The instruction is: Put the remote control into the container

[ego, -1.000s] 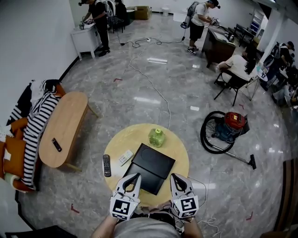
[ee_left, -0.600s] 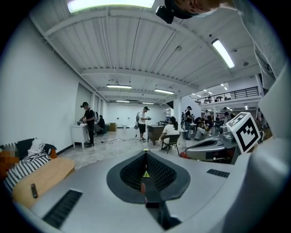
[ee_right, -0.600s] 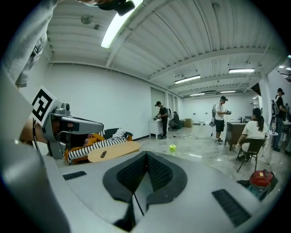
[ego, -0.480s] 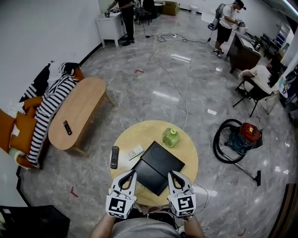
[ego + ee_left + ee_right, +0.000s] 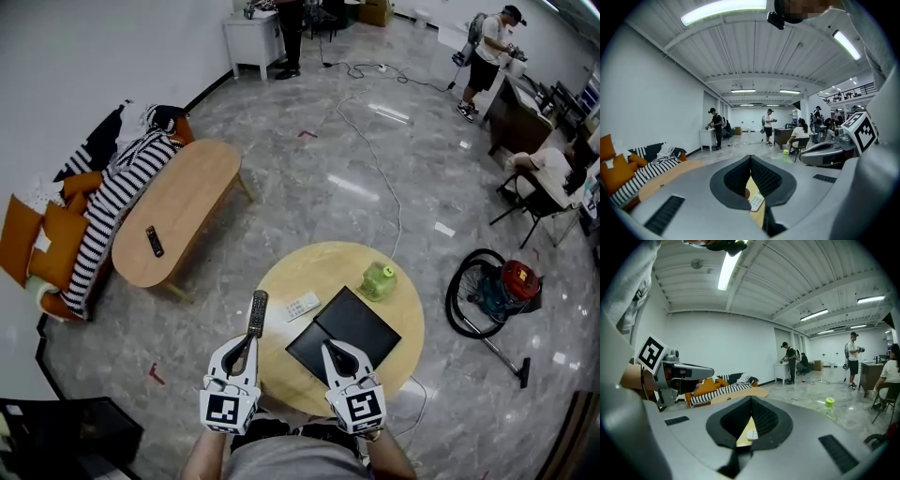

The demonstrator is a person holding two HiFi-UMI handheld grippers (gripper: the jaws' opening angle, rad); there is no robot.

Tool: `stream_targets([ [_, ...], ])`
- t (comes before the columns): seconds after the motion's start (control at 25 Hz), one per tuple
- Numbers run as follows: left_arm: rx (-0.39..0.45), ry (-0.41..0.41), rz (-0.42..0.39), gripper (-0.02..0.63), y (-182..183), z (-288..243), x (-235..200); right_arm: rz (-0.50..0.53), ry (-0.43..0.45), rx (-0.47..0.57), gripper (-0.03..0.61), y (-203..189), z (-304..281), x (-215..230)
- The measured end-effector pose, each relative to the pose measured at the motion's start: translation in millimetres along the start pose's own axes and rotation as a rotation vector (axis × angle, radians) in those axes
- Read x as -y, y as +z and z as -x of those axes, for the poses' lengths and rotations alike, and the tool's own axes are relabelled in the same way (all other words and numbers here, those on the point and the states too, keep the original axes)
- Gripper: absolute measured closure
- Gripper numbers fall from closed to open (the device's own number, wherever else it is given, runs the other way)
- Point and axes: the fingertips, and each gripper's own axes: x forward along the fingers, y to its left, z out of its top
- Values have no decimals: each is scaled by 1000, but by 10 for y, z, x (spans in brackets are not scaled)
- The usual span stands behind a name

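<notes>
Hovering at the round bench's (image 5: 309, 267) six o'clock edge, left tongs (image 5: 243, 347) and right tongs (image 5: 330, 349) were shut and empty. The black remote control (image 5: 256, 313) lay just beyond the left pair, at nine o'clock from the container (image 5: 352, 328). It looked light, rigid and probably slick, best pinched across its narrow middle.

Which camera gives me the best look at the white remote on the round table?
The head view: the white remote lies whole on the round table, beside the black container. Both gripper views catch only a small part of it in the gap under their shut jaws.
</notes>
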Motion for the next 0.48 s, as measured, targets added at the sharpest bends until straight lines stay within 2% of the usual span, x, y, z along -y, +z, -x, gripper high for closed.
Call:
stream_targets([
  [0.24, -20, -40, -18, 606, -130, -64, -714, -2, -33, -25, 569, 60, -648, -327],
  [0.48, -28, -138, -15, 606, -225, -180, -1245, -40, -143, -49, 569, 57, -1118, -511],
])
